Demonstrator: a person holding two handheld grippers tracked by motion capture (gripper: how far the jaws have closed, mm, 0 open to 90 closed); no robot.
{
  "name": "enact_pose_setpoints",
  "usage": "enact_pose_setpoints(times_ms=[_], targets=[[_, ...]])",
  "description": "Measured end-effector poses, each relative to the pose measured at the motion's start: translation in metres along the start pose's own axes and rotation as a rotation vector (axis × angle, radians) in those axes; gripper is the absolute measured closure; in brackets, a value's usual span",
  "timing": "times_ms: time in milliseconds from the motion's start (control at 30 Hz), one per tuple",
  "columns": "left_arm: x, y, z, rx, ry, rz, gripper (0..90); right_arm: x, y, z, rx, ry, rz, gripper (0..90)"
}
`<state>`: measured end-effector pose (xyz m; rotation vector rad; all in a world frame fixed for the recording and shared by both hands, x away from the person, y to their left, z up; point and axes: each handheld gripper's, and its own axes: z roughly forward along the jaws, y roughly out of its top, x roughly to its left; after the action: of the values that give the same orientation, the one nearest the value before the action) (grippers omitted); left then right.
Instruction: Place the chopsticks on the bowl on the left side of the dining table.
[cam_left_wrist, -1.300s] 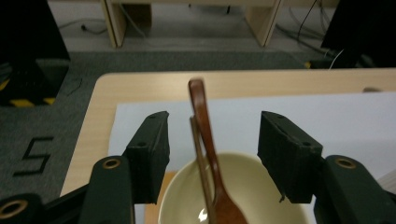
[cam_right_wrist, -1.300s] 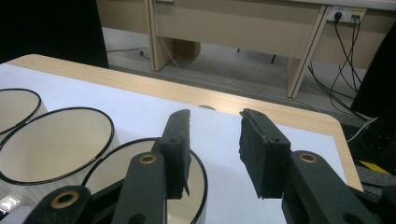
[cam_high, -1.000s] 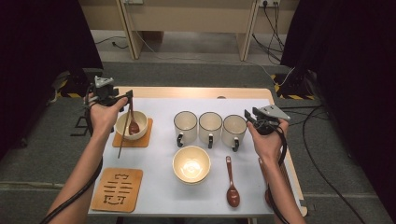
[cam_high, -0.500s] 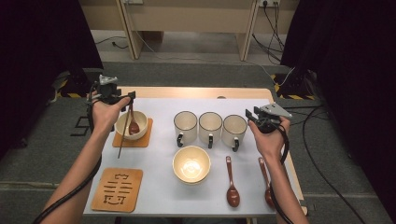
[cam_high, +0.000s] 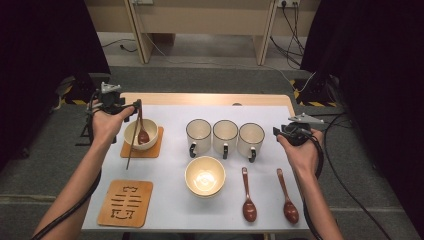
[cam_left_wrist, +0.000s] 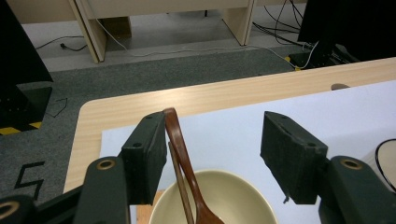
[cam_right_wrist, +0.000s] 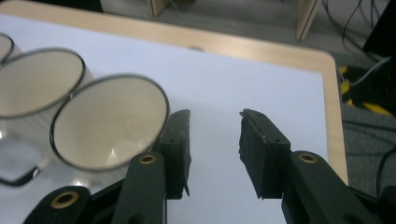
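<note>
Left hand-held gripper (cam_high: 135, 105) sits over the far-left bowl (cam_high: 128, 137), which is on a wooden coaster (cam_high: 151, 151). Jaws wide. In the left gripper view the brown spoon (cam_left_wrist: 179, 140) stands in the bowl (cam_left_wrist: 233, 196), with its handle leaning on one jaw pad and a clear gap to the other pad, so it is propped, not gripped. This hand has barely shifted in the last second and its opening is about the same. Read: the spoon is delivered and let go, and the left only needs to back off without tipping the handle. There is also a thin dark line along the handle; cannot tell if it is a shadow or a stick.

Right hand-held gripper (cam_high: 276, 133) has drifted right and a bit far, off the row of three mugs (cam_high: 225, 135). In the right gripper view its jaws (cam_right_wrist: 215, 122) stand about half open over the white sheet beside the nearest mug (cam_right_wrist: 109, 123). They have just been closing slightly, with nothing between them. With the forearm moved over, a second loose spoon (cam_high: 286, 200) now shows at near right beside the first (cam_high: 248, 197).

Not yet done, judging from the layout: the empty bowl (cam_high: 204, 176) at near centre is not on the spare coaster (cam_high: 125, 202) at near left, and it has no spoon. The right hand looks free to take one next.
</note>
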<state>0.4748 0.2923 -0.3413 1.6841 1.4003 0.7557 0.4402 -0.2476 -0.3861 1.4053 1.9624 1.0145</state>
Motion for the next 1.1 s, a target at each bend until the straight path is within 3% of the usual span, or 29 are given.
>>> enact_pose_setpoints(times_ms=[233,333,633,833,1100], targets=[[0.009,-0.024,-0.018,-0.012,-0.019,-0.039,39.5,-0.009,-0.014,-0.008,0.192,0.0,0.022,64.5],[0.013,-0.038,-0.025,-0.005,-0.023,-0.04,38.8,-0.013,-0.022,-0.011,0.282,-0.007,0.041,66.2],[0.018,-0.071,-0.042,-0.001,-0.02,-0.039,38.3,-0.016,-0.044,-0.02,0.483,-0.015,0.088,69.7],[0.016,-0.092,-0.05,-0.005,-0.021,-0.045,37.8,-0.02,-0.059,-0.023,0.584,-0.035,0.138,72.8],[0.01,-0.115,-0.057,-0.01,-0.016,-0.054,37.4,-0.028,-0.07,-0.022,0.647,-0.052,0.157,74.2]])
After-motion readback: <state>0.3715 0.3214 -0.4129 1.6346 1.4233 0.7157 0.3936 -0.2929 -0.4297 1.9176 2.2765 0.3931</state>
